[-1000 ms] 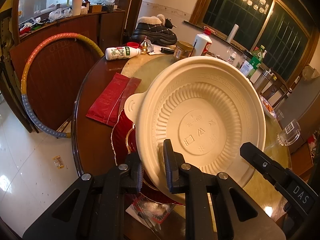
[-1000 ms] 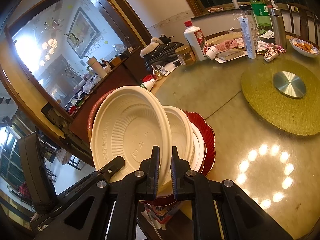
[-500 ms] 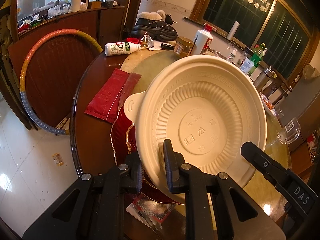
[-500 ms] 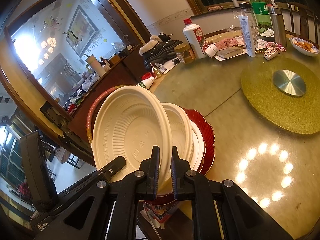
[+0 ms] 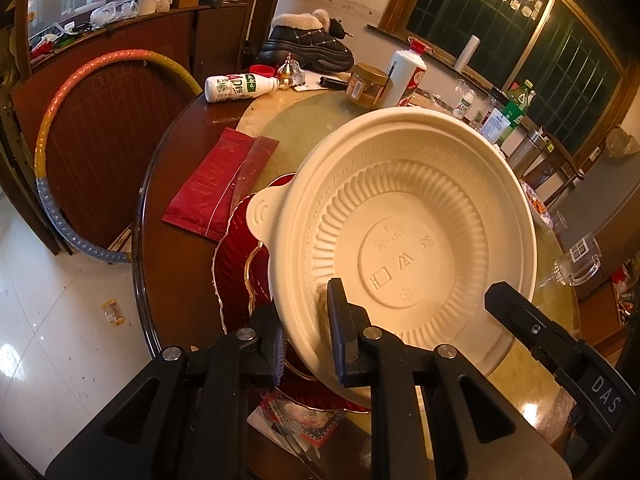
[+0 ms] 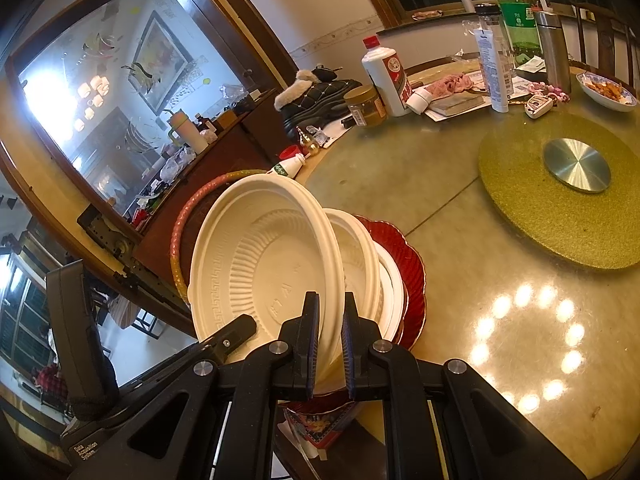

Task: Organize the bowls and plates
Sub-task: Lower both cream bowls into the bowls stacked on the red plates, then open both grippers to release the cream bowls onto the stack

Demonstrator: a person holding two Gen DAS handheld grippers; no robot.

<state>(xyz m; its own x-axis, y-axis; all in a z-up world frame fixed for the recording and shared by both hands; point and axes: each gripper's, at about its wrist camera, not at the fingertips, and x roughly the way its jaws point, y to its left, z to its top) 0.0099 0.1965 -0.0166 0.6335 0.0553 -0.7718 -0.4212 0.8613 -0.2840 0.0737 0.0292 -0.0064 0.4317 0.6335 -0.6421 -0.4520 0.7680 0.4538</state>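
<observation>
the round table (image 6: 420, 208) fills most of both views, cluttered along its far edge with bottles and a fur-lined boot, and with a gold turntable mat (image 6: 560, 216) well apart from my work. near the table's edge sits a red plate (image 6: 412, 264) carrying a small stack: a white plate and a cream bowl (image 6: 360, 248) nested on it. over that stack i have the big cream bowl (image 5: 408, 240) tilted up on its edge, its ribbed inside facing the left camera. my left gripper (image 5: 306, 340) is clamped on its lower rim, and my right gripper (image 6: 330, 344) is pinched tight on the rim from the other side. so i judge the stack partly built; this bowl is not yet seated. what's left, i think, is lowering it onto the pile and letting go.
</observation>
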